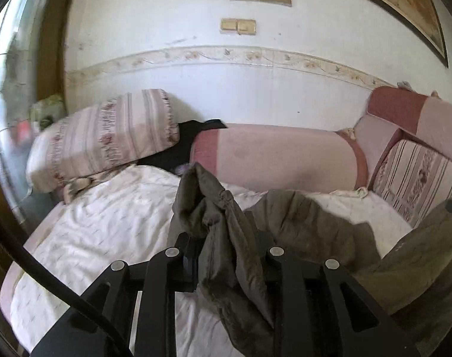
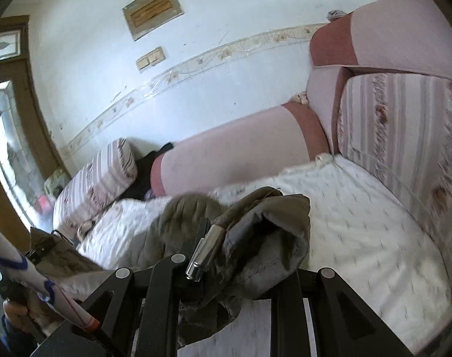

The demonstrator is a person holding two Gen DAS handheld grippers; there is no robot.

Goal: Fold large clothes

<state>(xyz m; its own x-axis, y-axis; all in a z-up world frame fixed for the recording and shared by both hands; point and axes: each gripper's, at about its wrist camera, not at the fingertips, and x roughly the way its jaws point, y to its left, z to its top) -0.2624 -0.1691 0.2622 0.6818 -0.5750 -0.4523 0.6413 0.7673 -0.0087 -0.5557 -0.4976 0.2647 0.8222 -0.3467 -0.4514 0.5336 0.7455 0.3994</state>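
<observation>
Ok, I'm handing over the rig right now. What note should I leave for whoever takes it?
Left gripper: jaws shut on a bunch of the olive garment.
Right gripper: jaws shut on another bunch of the same garment, by a metal toggle.
The garment hangs between the two grippers, above the white quilt on the sofa.
Done: garment gripped at two points. No fold shows yet.
Left: spread it flat on the quilt, then fold.
</observation>
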